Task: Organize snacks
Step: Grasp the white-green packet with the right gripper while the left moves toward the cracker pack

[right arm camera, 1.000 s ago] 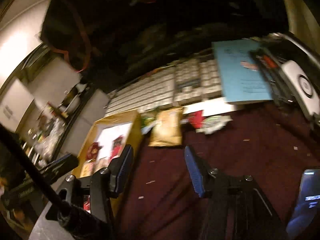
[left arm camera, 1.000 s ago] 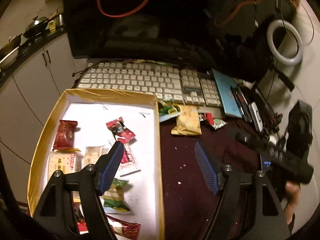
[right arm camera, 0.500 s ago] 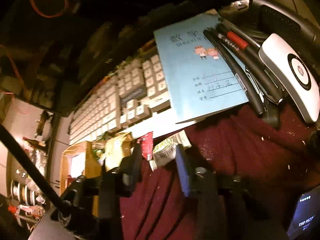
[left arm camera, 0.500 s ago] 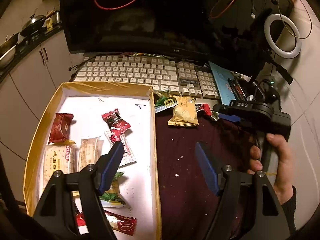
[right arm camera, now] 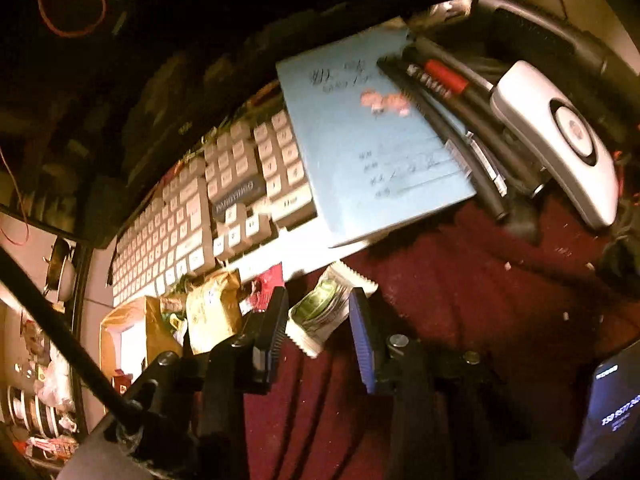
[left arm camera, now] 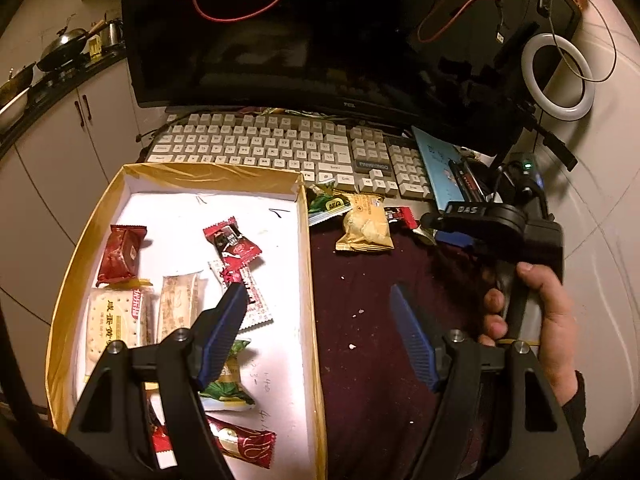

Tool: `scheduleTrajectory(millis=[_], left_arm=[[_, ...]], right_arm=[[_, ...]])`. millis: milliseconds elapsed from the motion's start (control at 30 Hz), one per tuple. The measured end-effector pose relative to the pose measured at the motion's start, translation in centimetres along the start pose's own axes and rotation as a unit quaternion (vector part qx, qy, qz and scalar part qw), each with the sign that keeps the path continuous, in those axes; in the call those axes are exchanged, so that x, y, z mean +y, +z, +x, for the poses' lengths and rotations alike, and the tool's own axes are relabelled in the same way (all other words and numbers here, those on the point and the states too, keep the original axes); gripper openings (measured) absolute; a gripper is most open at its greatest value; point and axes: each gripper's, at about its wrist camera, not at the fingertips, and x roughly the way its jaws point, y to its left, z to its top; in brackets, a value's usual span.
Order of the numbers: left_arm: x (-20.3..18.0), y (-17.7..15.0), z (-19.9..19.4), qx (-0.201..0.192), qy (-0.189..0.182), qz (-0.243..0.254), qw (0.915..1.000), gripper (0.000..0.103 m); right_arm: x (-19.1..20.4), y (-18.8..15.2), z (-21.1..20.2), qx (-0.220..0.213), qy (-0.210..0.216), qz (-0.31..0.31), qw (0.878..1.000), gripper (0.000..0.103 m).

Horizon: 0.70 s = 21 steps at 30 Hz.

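A gold-rimmed white box holds several wrapped snacks. My left gripper is open and empty, hovering over the box's right wall. On the dark red cloth in front of the keyboard lie a green packet, a yellow packet and a red packet. My right gripper is low on the cloth, its jaws closed around a white and green packet, touching it on both sides. It also shows in the left wrist view, held by a hand.
A white keyboard and a dark monitor stand behind the snacks. A blue notebook, pens and a silver device lie to the right. A lit phone lies at the near right.
My right gripper has moved forward and down to the snacks by the keyboard and closed around the white and green packet. My left gripper has stayed open over the box.
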Motion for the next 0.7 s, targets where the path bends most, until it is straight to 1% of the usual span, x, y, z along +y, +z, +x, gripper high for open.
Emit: scheduleTrajectory(millis=[67,100,167,233,267,367,467,567,600,633,700], left_arm=[[-0.1,0.0,-0.1,-0.001,0.0,0.004,1.0,0.074],[-0.2,0.0,-0.1,-0.001,0.002,0.003,1.0,0.074],[-0.3,-0.1,-0.3,-0.002,0.001,0.004,1.0,0.074],[-0.4,0.0,-0.2,0.0,0.004,0.008,1.0,0.074],[-0.5,0.0,-0.2,0.0,0.005,0.009,0.9999,0.074],[-0.7,0.2,0.1,0.007,0.006,0.008,0.9999,0.074],[-1.6,0.7,1.2,0.025,0.011,0.019,0.9995,0.074],[-3.0,1.4,3.0,0.045,0.011,0.039,0.9982,0.074],[-3.5,1.8,3.8,0.055,0.003,0.043,0.9975,0.074],[-4.1,2.3,4.8,0.065,-0.007,0.047,0.9967,0.074],[-4.9,3.3,6.6,0.079,-0.015,0.049,0.9955,0.074]], right_arm=[[-0.2,0.0,0.3,0.007,0.01,0.009,1.0,0.036],[0.0,0.0,0.4,0.001,0.004,0.004,1.0,0.037],[0.1,0.0,0.4,-0.004,0.005,0.004,1.0,0.037],[0.2,-0.2,0.4,-0.003,0.001,-0.008,1.0,0.024],[0.2,-0.4,0.5,-0.003,0.006,-0.01,1.0,0.02],[-0.5,-1.5,-0.3,-0.013,0.015,-0.018,1.0,0.016],[-1.6,-2.9,-2.2,-0.028,0.043,-0.017,0.999,0.016],[-2.4,-4.8,-4.7,-0.053,0.098,-0.033,0.993,0.016],[-2.3,-5.8,-5.5,-0.064,0.106,-0.053,0.991,0.016],[-2.4,-6.3,-5.8,-0.067,0.104,-0.061,0.99,0.016],[-2.8,-7.4,-6.2,-0.074,0.112,-0.069,0.989,0.016]])
